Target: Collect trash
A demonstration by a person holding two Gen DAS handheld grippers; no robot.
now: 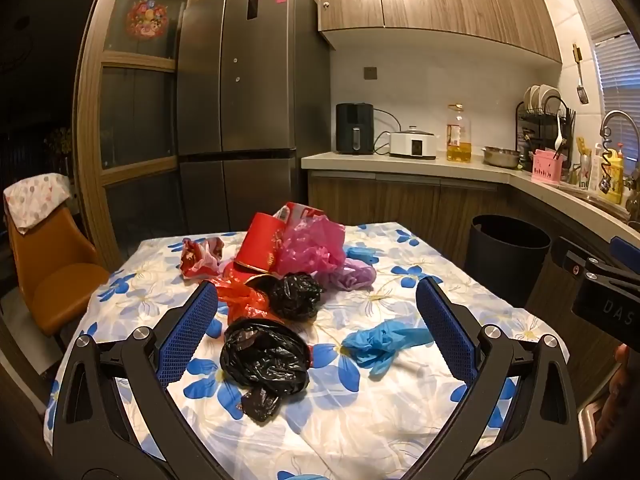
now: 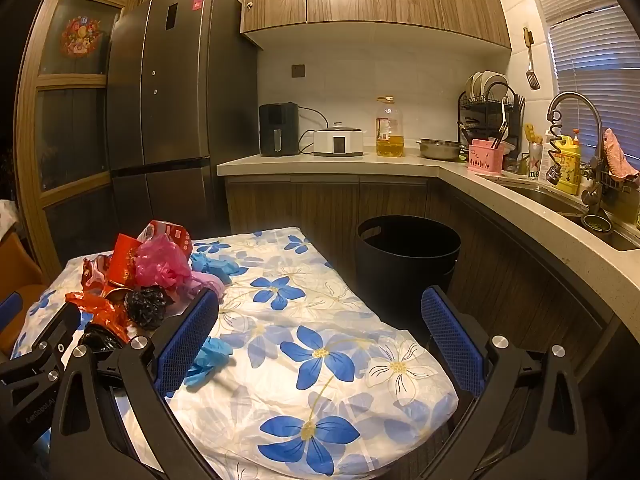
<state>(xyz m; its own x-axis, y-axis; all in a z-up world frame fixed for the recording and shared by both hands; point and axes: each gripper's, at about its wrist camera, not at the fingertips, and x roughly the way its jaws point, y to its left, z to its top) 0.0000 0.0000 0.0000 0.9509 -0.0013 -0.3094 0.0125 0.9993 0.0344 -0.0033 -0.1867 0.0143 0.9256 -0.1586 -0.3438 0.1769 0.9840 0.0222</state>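
Looking along the left gripper (image 1: 316, 320) first, I'd say the job has hardly begun. The whole heap of rubbish sits on the flowered tablecloth (image 1: 400, 420): a crumpled black bag (image 1: 266, 356) nearest the fingers, a smaller black wad (image 1: 296, 294) behind it, an orange-red plastic bag (image 1: 244, 300), a red carton (image 1: 262, 248), a pink bag (image 1: 314, 246), a red snack wrapper (image 1: 200, 256), a pale purple bag (image 1: 352, 276), one blue glove (image 1: 380, 344) lying flat and another blue glove (image 1: 362, 254) at the back. The black bin (image 1: 508, 258) stands on the floor past the table's right edge. The jaws are spread wide, with nothing between the pads and nothing touched; the near black bag lies just ahead of the gap, apart from both fingers.

From the right gripper (image 2: 320, 332), the same story. The bin (image 2: 408, 256) sits ahead and slightly right, against the cabinets, and what shows of its inside is dark, so I can't tell whether anything is in it. The trash pile is off to the left, with the pink bag (image 2: 162, 264) on top, and the near blue glove (image 2: 208, 356) peeks out beside the left finger, seemingly not touching it. These jaws gape fully too, holding nothing, over bare cloth (image 2: 320, 360). Everything seen remains to be collected.
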